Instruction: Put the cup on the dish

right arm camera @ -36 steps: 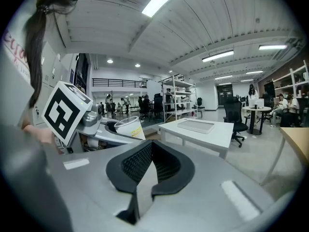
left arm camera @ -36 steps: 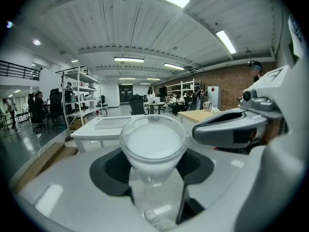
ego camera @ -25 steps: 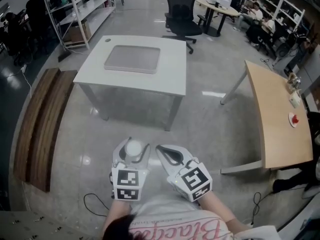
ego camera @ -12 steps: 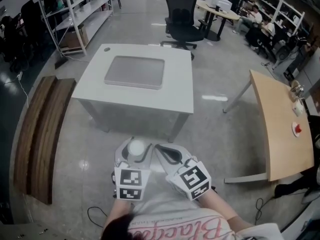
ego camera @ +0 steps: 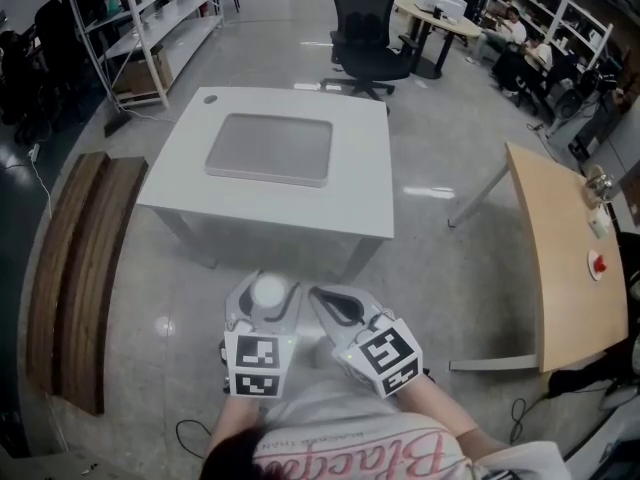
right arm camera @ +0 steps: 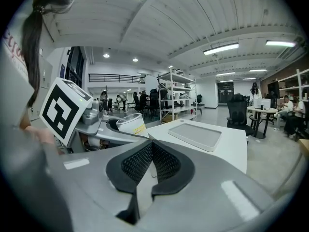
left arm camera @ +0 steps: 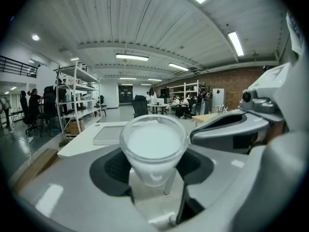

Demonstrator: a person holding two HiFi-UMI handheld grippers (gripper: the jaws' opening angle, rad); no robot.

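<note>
My left gripper [ego camera: 267, 301] is shut on a clear plastic cup [ego camera: 268, 295], held upright close to my body above the floor. From the left gripper view the cup [left arm camera: 153, 149] fills the space between the jaws, its rim towards the camera. My right gripper [ego camera: 343, 310] is beside it, shut with nothing between its pads [right arm camera: 164, 163]. The cup [right arm camera: 131, 124] also shows at the left of the right gripper view. A grey rectangular dish [ego camera: 269, 149] lies on the white table [ego camera: 360, 193] ahead, well beyond both grippers. The dish [right arm camera: 195, 134] appears empty.
A wooden bench [ego camera: 82, 268] runs along the left. A light wooden table [ego camera: 560, 243] stands at the right. A black office chair [ego camera: 368, 33] is behind the white table, shelving [ego camera: 150, 18] at the far left. Cables lie on the floor near my feet.
The white table and dish have come slightly closer and more centred in the head view. Both grippers stay as they were, the left still holding the cup.
</note>
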